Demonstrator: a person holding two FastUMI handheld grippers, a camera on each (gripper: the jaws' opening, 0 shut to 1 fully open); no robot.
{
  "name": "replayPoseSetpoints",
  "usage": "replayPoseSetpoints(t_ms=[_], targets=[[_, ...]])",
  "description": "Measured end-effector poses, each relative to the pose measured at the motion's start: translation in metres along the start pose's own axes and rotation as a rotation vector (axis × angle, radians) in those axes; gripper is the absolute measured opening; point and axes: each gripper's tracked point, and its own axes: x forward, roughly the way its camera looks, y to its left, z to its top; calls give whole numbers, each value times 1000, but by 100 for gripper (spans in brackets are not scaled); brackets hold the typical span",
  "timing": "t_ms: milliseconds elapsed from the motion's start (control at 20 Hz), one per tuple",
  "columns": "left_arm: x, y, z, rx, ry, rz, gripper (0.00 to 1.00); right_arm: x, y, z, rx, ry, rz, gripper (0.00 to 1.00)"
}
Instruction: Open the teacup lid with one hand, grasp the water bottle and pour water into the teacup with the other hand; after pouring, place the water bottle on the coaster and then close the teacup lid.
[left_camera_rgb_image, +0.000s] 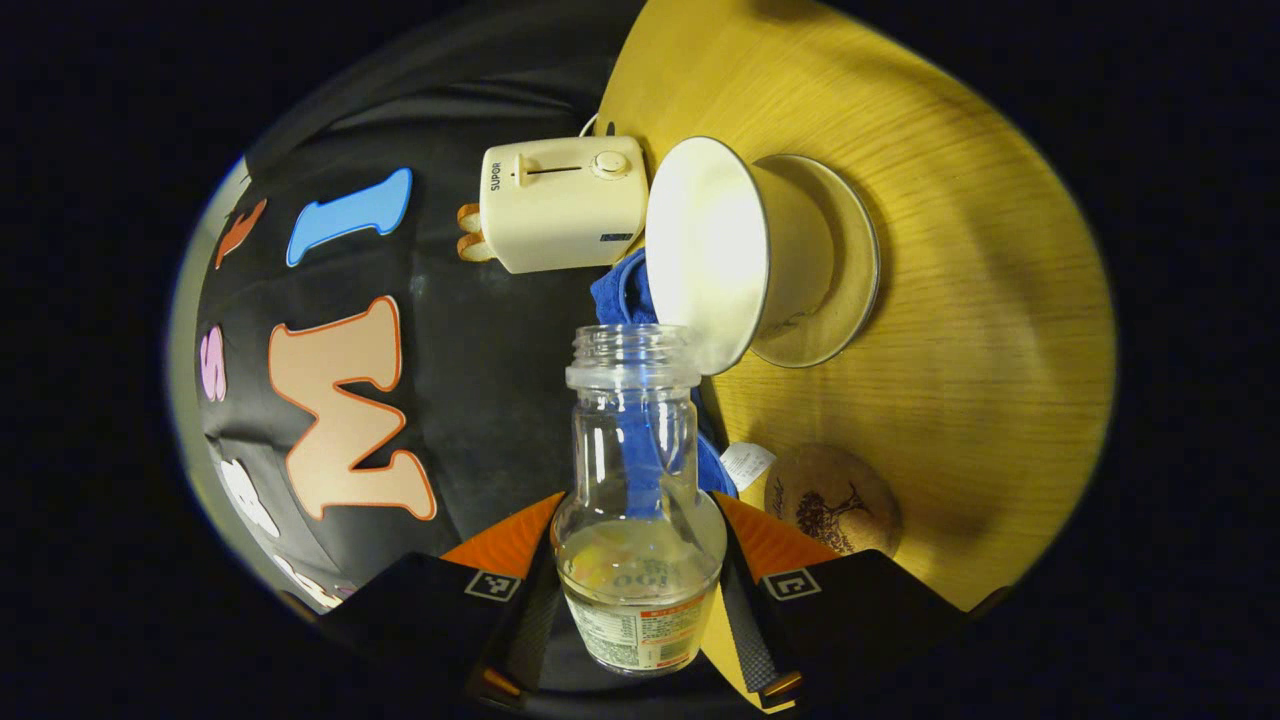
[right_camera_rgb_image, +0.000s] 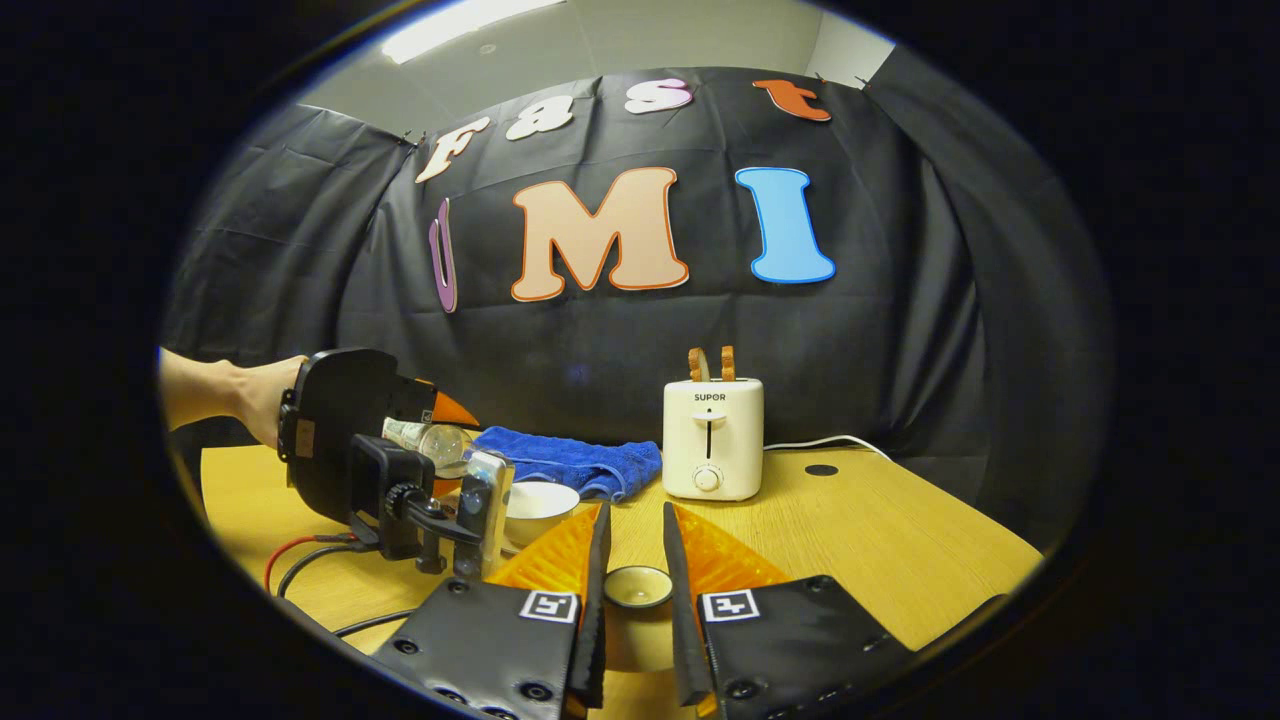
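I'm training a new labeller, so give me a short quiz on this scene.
1. True or false: the left tongs grip the clear water bottle, its open mouth tipped toward the white teacup.
2. What sits between the right tongs? A) a small round cream lid B) a blue towel C) a wooden coaster
3. Fill in: bread slices stick out of the cream ____.
Key: 1 true; 2 A; 3 toaster.

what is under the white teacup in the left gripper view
A round saucer with a dark rim sits under the white ceramic teacup, on the wooden table. The cup's foot hides the saucer's middle, and the saucer hides the table under it.
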Motion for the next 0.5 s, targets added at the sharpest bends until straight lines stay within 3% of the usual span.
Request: replayPoseSetpoints(t_ms=[500], targets=[[-4, 19, 2, 164, 18, 10, 72, 1, 0, 0, -1, 0, 2, 31]])
